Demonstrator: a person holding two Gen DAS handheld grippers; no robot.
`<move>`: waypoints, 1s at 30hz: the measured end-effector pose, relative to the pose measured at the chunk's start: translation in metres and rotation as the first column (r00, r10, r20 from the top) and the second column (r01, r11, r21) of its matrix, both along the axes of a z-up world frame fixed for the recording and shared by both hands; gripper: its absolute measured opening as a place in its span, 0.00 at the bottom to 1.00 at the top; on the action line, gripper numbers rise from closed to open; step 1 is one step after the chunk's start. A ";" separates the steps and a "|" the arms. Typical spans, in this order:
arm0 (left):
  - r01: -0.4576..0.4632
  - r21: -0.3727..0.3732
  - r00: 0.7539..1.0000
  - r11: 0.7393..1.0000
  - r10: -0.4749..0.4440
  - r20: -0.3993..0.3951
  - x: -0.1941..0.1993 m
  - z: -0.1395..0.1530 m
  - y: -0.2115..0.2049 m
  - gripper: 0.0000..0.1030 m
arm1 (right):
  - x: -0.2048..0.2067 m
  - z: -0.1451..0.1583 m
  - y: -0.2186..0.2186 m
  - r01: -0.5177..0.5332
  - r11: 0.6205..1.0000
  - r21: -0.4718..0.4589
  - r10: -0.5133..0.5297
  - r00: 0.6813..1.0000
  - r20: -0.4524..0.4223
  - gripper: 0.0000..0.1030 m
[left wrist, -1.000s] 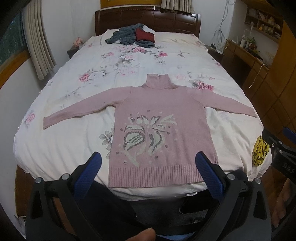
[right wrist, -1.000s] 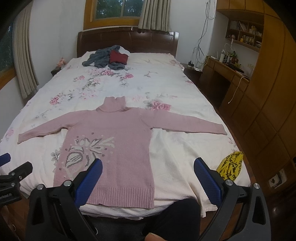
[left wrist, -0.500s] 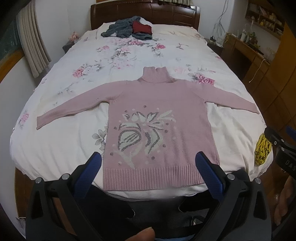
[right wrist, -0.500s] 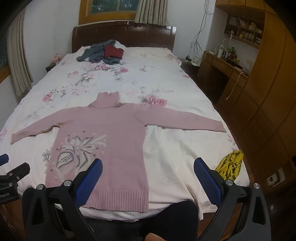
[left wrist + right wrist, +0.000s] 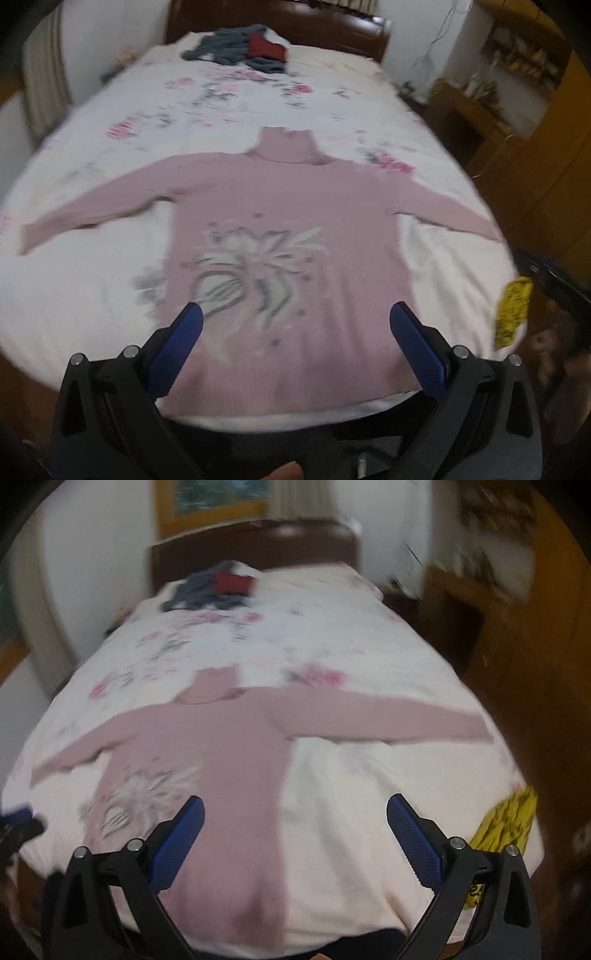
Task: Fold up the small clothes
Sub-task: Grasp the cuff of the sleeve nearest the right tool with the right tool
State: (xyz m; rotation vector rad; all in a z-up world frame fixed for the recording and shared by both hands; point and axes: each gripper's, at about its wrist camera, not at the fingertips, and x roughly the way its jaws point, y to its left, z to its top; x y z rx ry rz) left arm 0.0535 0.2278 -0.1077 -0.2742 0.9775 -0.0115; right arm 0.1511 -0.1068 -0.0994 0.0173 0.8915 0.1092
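Tools [image 5: 295,317] [image 5: 295,808] gape over floral bed [image 5: 258,103].

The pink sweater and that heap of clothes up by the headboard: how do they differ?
The pink sweater lies spread flat near the foot of the bed, sleeves stretched out to both sides; the heap of clothes sits bunched at the far end. The sweater is one pale pink piece with a flower pattern; the heap mixes grey and dark red. Both rest on the floral bedcover, and neither is held.

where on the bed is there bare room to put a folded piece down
Bare quilt lies between the pink sweater collar and the clothes pile at the headboard, also below each sleeve beside its body. The foot edge is crowded.
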 end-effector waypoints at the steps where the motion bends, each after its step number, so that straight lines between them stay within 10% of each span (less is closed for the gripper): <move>1: 0.018 -0.022 1.000 1.000 -0.018 -0.009 0.009 -0.009 0.002 0.97 | 0.018 -0.010 -0.024 0.040 0.999 0.035 -0.039 0.999 -0.038 0.96; 6: -0.005 -0.039 0.999 0.999 0.004 -0.036 0.041 -0.034 0.005 0.97 | 0.086 -0.061 -0.167 0.305 0.882 0.359 -0.260 0.951 -0.169 0.84; 12: -0.034 -0.078 0.998 0.996 0.030 -0.051 0.065 -0.045 0.004 0.97 | 0.139 -0.149 -0.320 0.598 0.523 0.608 -0.441 0.800 -0.407 0.48; 16: -0.052 -0.108 0.996 0.993 0.045 -0.072 0.080 -0.052 0.004 0.97 | 0.161 -0.185 -0.380 0.612 0.314 0.726 -0.509 0.754 -0.415 0.47; 20: -0.062 -0.131 0.997 0.989 0.054 -0.063 0.090 -0.055 0.004 0.97 | 0.181 -0.215 -0.406 0.659 0.251 0.709 -0.554 0.699 -0.453 0.44; 30: -0.097 -0.215 0.991 0.972 0.074 -0.115 0.112 -0.074 0.011 0.97 | 0.215 -0.231 -0.413 0.667 0.310 0.678 -0.557 0.705 -0.439 0.31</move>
